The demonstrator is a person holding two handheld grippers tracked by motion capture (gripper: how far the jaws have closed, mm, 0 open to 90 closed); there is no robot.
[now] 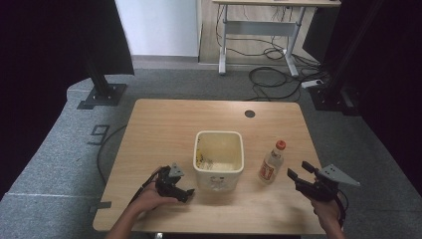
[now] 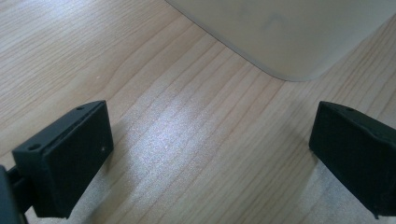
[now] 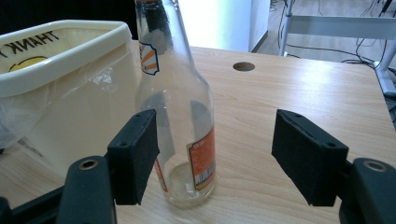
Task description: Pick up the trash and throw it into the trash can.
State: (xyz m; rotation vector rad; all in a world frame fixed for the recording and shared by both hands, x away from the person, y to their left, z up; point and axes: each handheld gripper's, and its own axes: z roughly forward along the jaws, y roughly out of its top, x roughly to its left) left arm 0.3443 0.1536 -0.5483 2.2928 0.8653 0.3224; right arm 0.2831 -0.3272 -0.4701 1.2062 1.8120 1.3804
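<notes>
Grey carpet surrounded the pale wooden bench (image 1: 164, 119), on which a clear glass bottle with an orange cap and orange label (image 1: 271, 163) stood upright, long axis vertical, just right of a cream square plastic tub (image 1: 218, 157). The right gripper (image 1: 298, 172) was the nearer one; its fingers (image 3: 135, 154) stood wide apart and empty, the bottle just ahead and left of centre. The left gripper (image 1: 185, 194), likewise spread and empty, lay beside the tub. Tub lettering read "THANK"; the bottle label's print was illegible.
</notes>
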